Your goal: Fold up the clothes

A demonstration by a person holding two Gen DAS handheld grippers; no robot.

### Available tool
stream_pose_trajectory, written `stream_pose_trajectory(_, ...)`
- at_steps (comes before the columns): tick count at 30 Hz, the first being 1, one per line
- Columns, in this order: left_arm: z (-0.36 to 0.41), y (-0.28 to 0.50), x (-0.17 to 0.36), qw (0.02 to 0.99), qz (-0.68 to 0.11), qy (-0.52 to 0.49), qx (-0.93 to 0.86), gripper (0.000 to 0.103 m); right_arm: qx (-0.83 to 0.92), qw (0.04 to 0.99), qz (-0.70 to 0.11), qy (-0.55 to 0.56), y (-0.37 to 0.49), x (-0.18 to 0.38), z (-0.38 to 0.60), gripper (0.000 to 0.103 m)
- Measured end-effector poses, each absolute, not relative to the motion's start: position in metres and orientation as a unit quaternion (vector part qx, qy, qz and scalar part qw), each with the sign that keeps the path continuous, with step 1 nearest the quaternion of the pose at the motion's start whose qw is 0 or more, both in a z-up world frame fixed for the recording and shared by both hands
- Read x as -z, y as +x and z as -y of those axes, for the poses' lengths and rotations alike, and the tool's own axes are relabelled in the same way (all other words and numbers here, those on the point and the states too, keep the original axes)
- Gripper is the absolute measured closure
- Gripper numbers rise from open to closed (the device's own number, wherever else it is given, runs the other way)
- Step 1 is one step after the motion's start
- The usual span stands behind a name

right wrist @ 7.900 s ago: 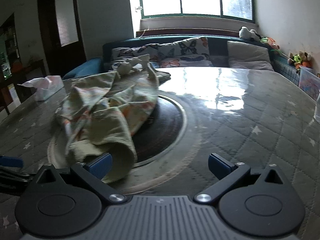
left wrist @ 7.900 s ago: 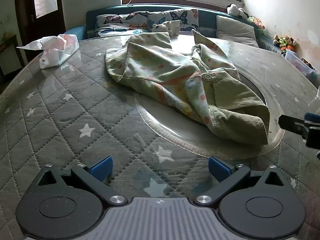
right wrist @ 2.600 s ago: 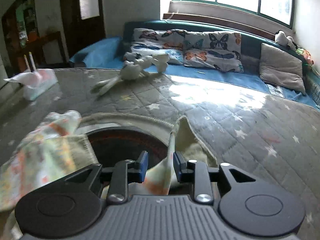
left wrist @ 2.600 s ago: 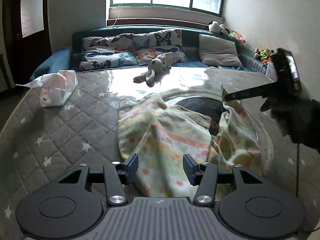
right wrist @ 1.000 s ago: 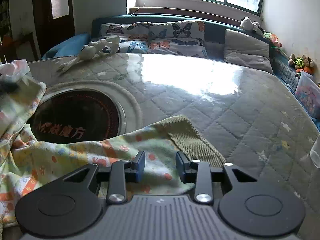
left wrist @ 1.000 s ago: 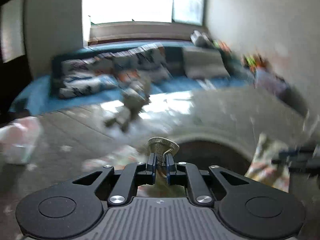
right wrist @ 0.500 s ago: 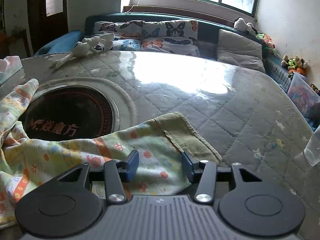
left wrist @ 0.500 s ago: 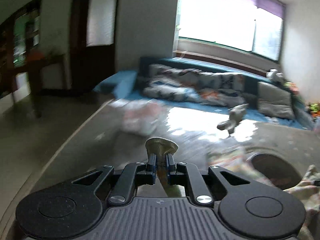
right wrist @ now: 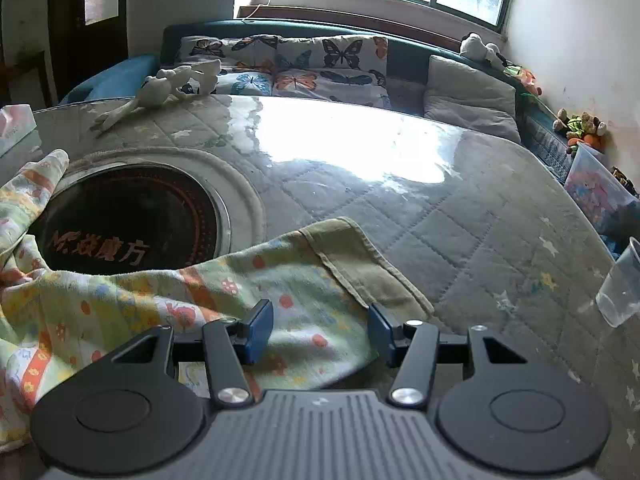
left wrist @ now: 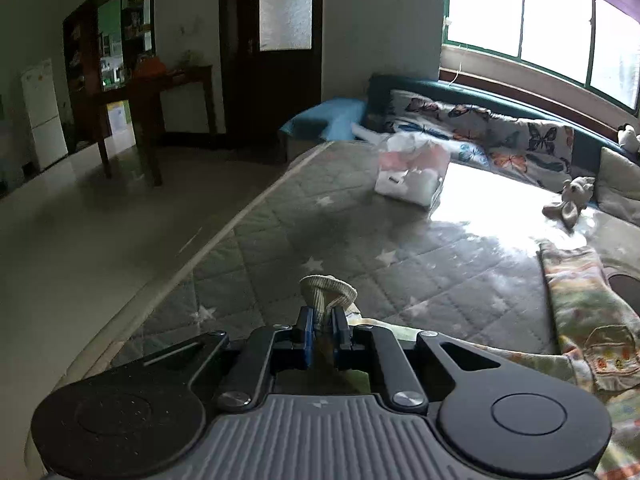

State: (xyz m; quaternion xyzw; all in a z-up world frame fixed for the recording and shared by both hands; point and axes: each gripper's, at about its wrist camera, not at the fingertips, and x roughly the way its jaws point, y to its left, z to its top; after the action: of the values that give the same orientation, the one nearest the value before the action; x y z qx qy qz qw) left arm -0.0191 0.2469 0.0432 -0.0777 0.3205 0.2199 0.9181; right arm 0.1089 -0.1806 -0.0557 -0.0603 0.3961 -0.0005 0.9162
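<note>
Garment: a pale green child's piece (right wrist: 168, 300) with orange and red print, spread across the quilted desk (right wrist: 460, 216), partly draped over the edge of the round dark inset (right wrist: 128, 224) in its middle
Cuff: a ribbed olive cuff (left wrist: 327, 294) sticks up out of the left claw; another olive band (right wrist: 368, 264) lies flat just ahead of the right claw
Left claw: (left wrist: 321, 334) pinched nearly together on the ribbed cuff, the blue pads pressing the cloth from both sides, near the left edge of the desk
Right claw: (right wrist: 320, 330) its jaws are opening; the printed cloth lies between and under the blue pads, which stand apart from each other and do not squeeze it
Pocket: a small sewn patch with orange stitching (left wrist: 610, 350) shows on the cloth in the left wrist view
Tissue pack: white and pink (left wrist: 412, 172), at the far side of the desk
Soft toy: a pale plush animal (right wrist: 160, 88) lying at the far edge
Cup: a clear plastic cup (right wrist: 622, 288) on the right side of the desk
Beyond: a sofa with butterfly cushions (right wrist: 304, 64) under the window
</note>
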Motion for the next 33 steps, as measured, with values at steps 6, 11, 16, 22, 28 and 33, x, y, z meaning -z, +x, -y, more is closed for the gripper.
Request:
stream_pose_trajectory(6,-0.247,-0.011,-0.041,0.909,-0.348,-0.087,-0.214,0.087,0.004,0.915,-0.399,-0.062,0.105,0.053,0.181,0.050)
stream_pose_trajectory(11,-0.232,-0.010,-0.062,0.922,-0.325,-0.069,-0.199,0.063,-0.017,0.917,-0.393,-0.066,0.106,0.046,0.172,0.051)
stream_pose_trajectory(16,-0.208,0.000,-0.083,0.939,-0.298,-0.048,-0.167,0.046,-0.051,0.919,-0.384,-0.071,0.109,0.038,0.152,0.051)
stream_pose_trajectory(22,-0.163,0.048,-0.077,0.945,-0.314,-0.044,-0.073,0.047,-0.091,0.919,-0.375,-0.079,0.114,0.031,0.126,0.050)
stream_pose_trajectory(28,-0.123,0.114,-0.056,0.938,-0.346,-0.036,-0.013,0.055,-0.133,0.917,-0.366,-0.086,0.115,0.023,0.099,0.050)
stream_pose_trajectory(33,-0.099,0.159,-0.034,0.931,-0.364,-0.010,0.008,0.056,-0.166,0.913,-0.361,-0.090,0.119,0.020,0.082,0.050)
